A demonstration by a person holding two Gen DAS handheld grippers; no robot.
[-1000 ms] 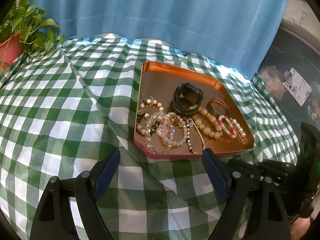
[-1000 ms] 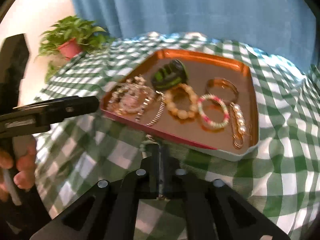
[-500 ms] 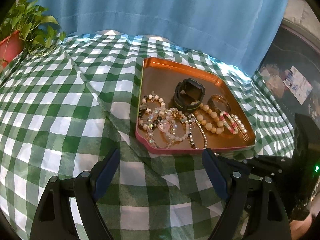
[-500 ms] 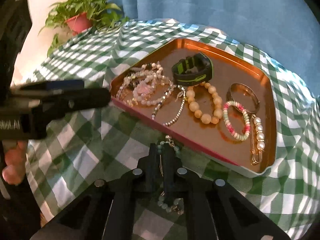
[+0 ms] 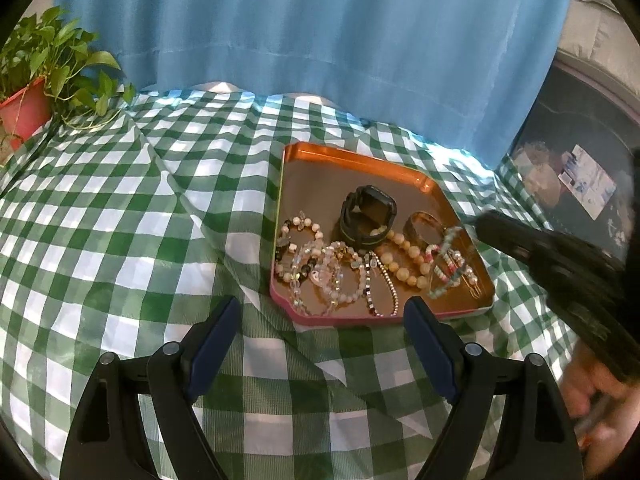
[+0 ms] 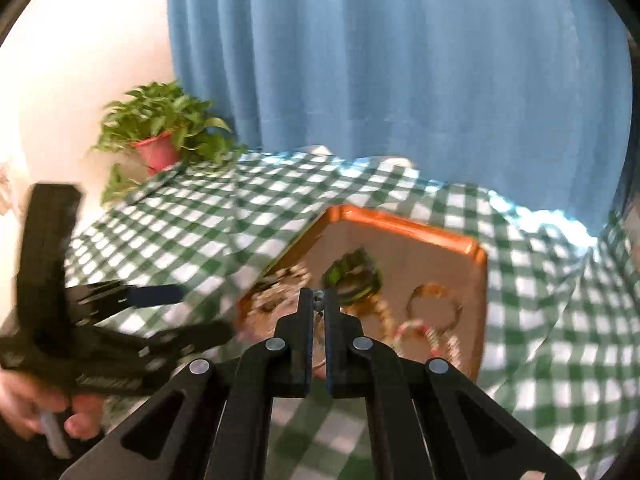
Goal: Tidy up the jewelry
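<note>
An orange tray (image 5: 316,168) on the green checked cloth holds a black watch (image 5: 368,212), bead bracelets (image 5: 320,272), a gold bangle (image 5: 424,226) and a pearl pin. My left gripper (image 5: 322,338) is open and empty, just in front of the tray's near edge. My right gripper (image 6: 318,304) is shut on a pale green bead necklace (image 5: 448,258), which hangs from its tip over the tray's right side. The right gripper also shows in the left wrist view (image 5: 486,224). The tray (image 6: 400,220) is blurred in the right wrist view.
A potted plant in a red pot (image 5: 24,108) stands at the back left of the table. A blue curtain (image 5: 320,40) hangs behind. A dark round machine (image 5: 580,168) is at the right. The checked cloth (image 5: 120,220) is wrinkled left of the tray.
My right gripper has lifted from the cloth in front of the tray and swung over the tray's right side with the necklace. My left gripper has drawn back slightly.
</note>
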